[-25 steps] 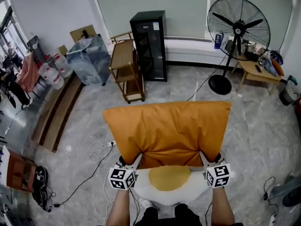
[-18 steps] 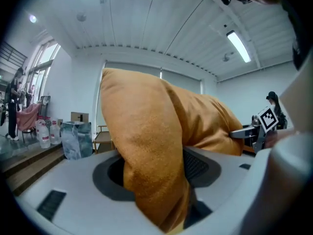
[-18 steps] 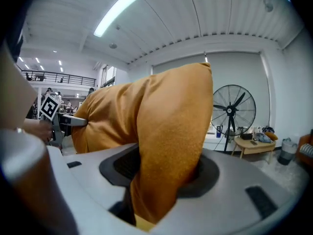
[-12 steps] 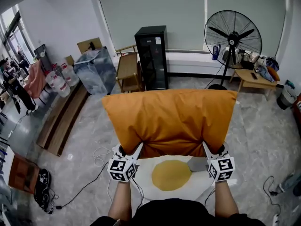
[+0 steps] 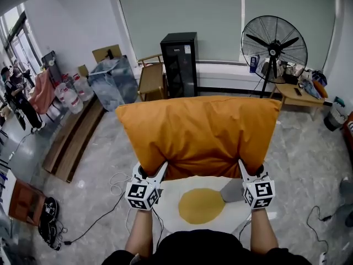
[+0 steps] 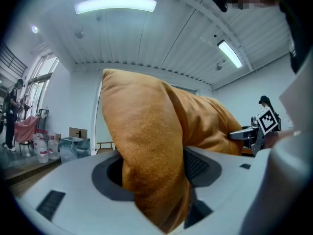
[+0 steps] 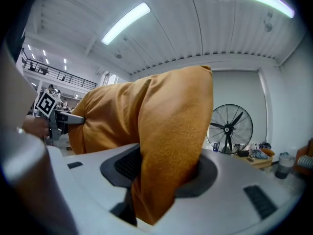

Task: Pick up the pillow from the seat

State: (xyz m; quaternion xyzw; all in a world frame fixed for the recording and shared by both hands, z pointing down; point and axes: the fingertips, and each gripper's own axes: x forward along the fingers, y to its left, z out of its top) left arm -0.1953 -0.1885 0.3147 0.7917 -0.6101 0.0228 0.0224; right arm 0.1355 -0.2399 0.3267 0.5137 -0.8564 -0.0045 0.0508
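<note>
Lift step: orange pillow [image 5: 198, 134] raised, apparently clear of seat [image 5: 201, 206]. Left gripper [image 5: 154, 174] clamps near-left corner, right gripper [image 5: 248, 173] near-right corner. Next: hold both grips firm, carry pillow away level.

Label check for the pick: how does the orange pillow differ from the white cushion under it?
Colour: the orange pillow is plain orange; the white cushion has a round yellow centre. State: the orange pillow is held up, clamped at its lower corners by the left hand-held gripper and the right hand-held gripper; the white cushion lies below, ungripped. Both look like soft fabric.
</note>
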